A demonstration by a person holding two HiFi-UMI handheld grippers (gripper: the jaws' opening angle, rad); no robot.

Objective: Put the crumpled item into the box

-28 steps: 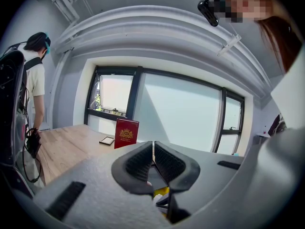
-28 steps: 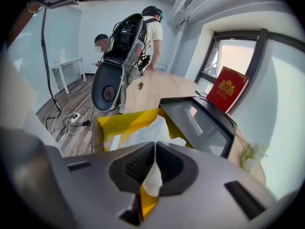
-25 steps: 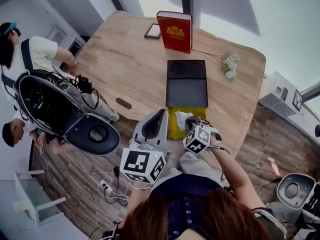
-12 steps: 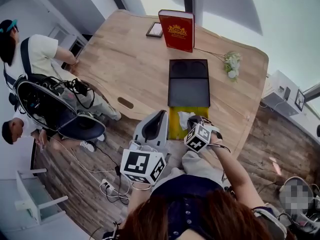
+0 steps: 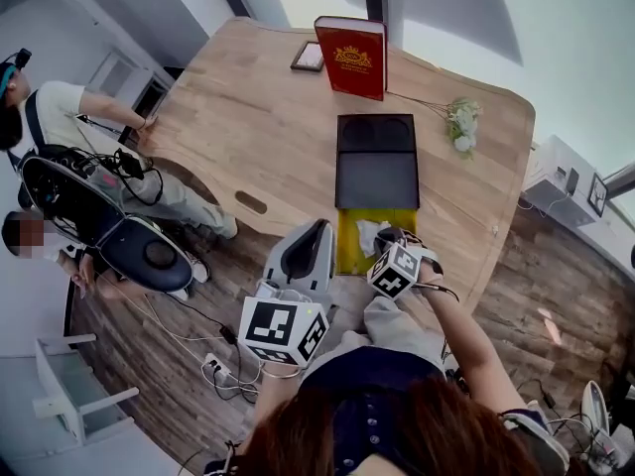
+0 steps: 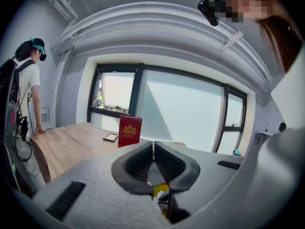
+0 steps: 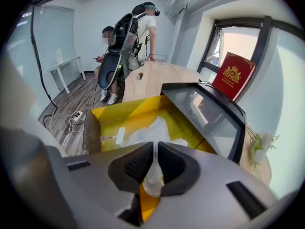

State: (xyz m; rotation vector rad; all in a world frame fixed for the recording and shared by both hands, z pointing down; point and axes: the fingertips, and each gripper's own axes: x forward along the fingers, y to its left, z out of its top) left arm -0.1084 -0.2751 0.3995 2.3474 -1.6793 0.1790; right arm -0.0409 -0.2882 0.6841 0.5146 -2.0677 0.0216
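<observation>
An open yellow box (image 5: 346, 247) sits at the table's near edge, with its black lid (image 5: 375, 162) lying flat just beyond it. The white crumpled item (image 5: 365, 233) lies inside the box (image 7: 112, 114). My right gripper (image 5: 385, 240) hovers over the box's right side. In the right gripper view it (image 7: 155, 165) is shut on a fold of the crumpled item (image 7: 143, 133), which trails down into the box. My left gripper (image 5: 317, 230) is raised left of the box, and in its own view it (image 6: 153, 152) is shut with nothing between the pads.
A red book (image 5: 351, 58) stands upright at the table's far side beside a small picture frame (image 5: 306, 59). White flowers (image 5: 460, 125) lie at the right. Two people with bulky equipment (image 5: 89, 216) stand off the table's left edge, above cables on the floor.
The people and their equipment at the left have shifted further left. Both grippers have barely moved, and the right one still holds the crumpled item over the box.
</observation>
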